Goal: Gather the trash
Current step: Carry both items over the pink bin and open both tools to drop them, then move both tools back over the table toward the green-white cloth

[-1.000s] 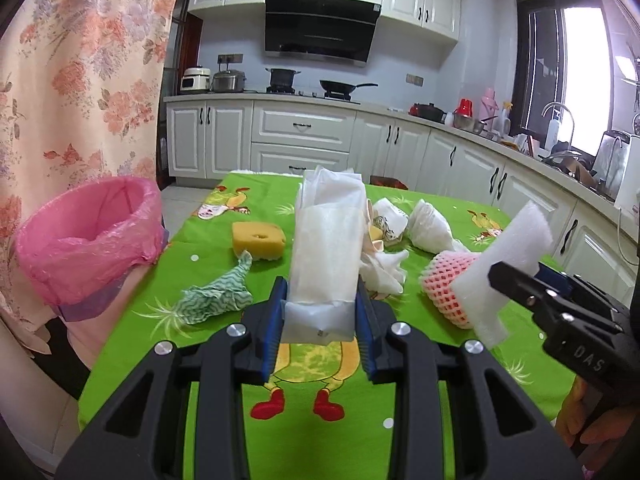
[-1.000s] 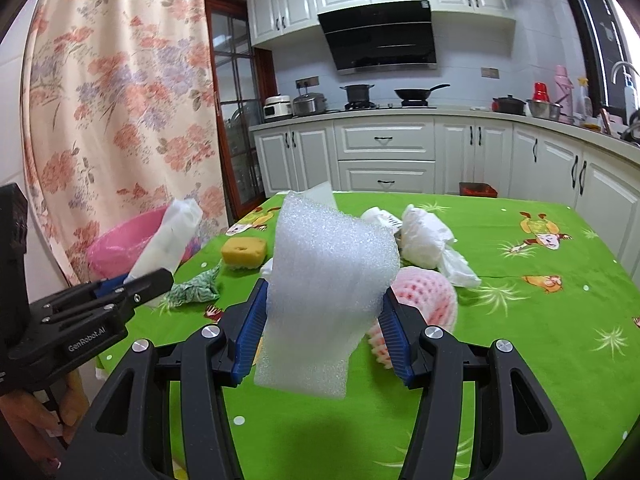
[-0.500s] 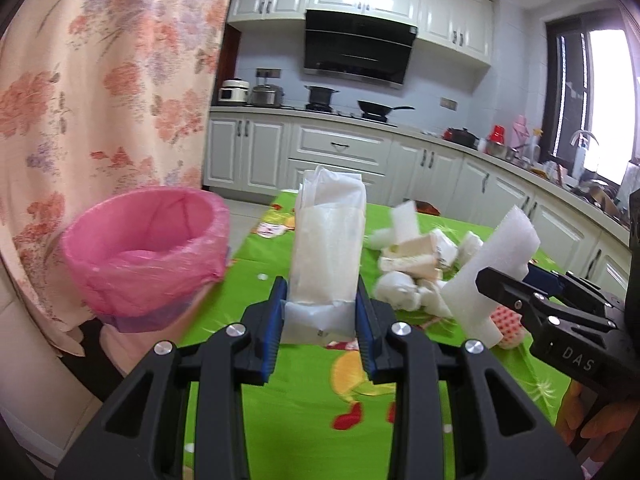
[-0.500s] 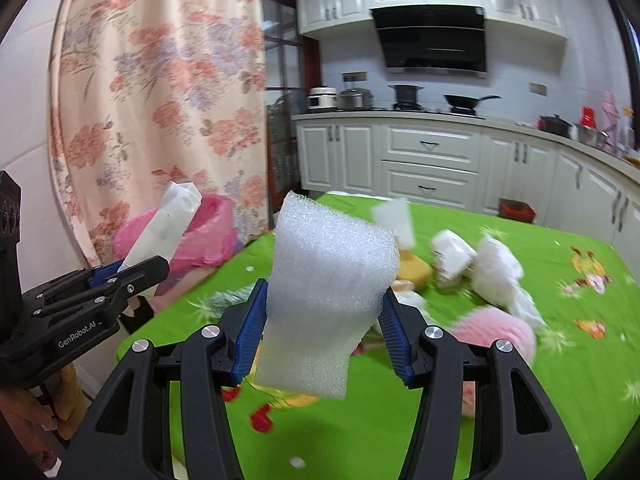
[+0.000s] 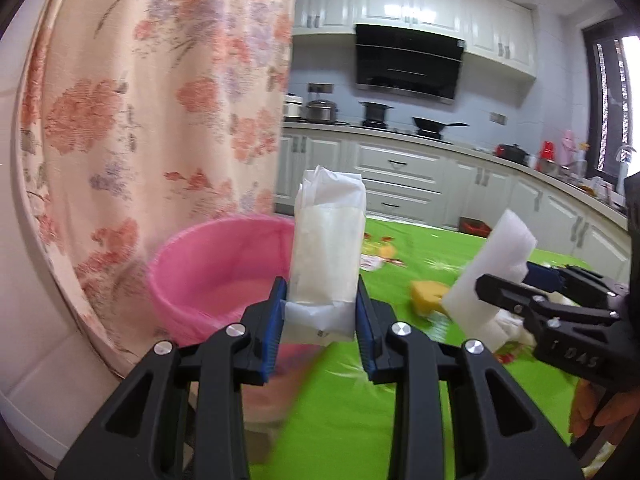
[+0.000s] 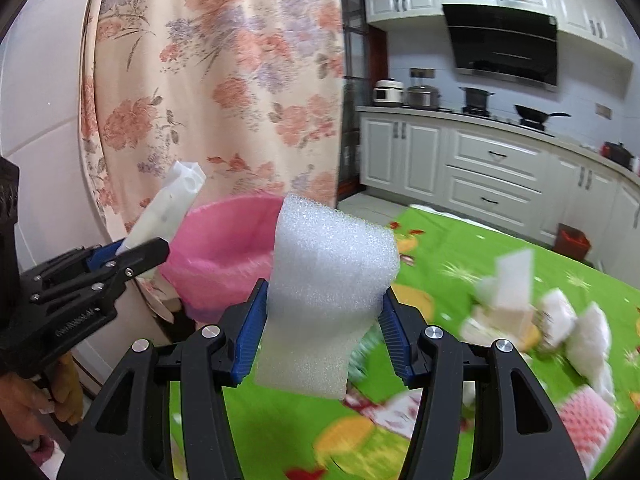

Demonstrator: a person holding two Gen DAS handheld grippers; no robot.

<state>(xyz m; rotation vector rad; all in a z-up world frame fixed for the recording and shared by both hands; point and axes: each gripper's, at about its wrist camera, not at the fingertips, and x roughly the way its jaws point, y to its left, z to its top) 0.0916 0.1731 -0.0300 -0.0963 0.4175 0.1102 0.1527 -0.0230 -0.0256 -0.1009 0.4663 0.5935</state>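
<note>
Two bits of trash in hand: my left gripper (image 5: 320,312) is clamped on a white crinkly plastic packet (image 5: 326,248), my right gripper (image 6: 320,320) on a white foam sheet (image 6: 324,296). Both sit near the pink-lined round bin (image 6: 224,248) off the green worktop's (image 6: 460,248) edge.

Counts, both wrist views:
- grippers: 2, left gripper (image 5: 320,314) and right gripper (image 6: 322,330)
- pink-lined trash bin (image 6: 224,248): 1
- white plastic wrapper (image 5: 326,248): 1
- white foam sheet (image 6: 326,292): 1
- yellow sponge (image 5: 428,294): 1
- pink foam fruit net (image 6: 586,414): 1
- floral curtain (image 5: 160,100): 1
- crumpled white scraps on the table: blurred, no exact count.
</note>
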